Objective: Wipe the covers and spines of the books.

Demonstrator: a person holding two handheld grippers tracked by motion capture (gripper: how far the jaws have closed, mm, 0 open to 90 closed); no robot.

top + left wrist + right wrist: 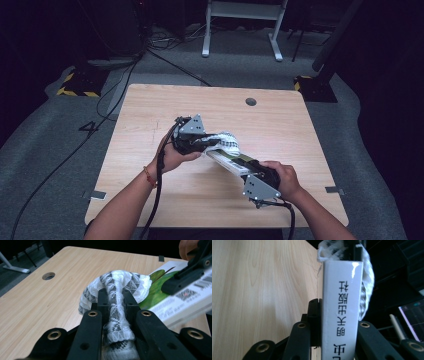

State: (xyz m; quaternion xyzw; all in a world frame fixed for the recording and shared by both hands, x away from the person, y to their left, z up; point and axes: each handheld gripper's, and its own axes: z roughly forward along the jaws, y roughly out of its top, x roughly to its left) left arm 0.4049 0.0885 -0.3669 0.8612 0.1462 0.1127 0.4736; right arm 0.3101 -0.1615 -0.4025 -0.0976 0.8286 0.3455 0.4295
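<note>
Cloth (117,285), pinched by left gripper (115,298), may slip off the book (340,315) the right gripper (337,315) clamps.

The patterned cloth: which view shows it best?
Left gripper view: the patterned cloth sits bunched between the jaws, pattern sharp. High view gives a small bundle; right gripper view catches frayed edges behind the book.

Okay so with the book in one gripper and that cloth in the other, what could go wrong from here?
1. The right gripper pinches the book only at one end, above the table, so it could pivot or slip.
2. The left gripper holds the patterned cloth bunched; loose folds might pull free.
3. Cloth and book already touch, so the fabric may snag the cover.
</note>
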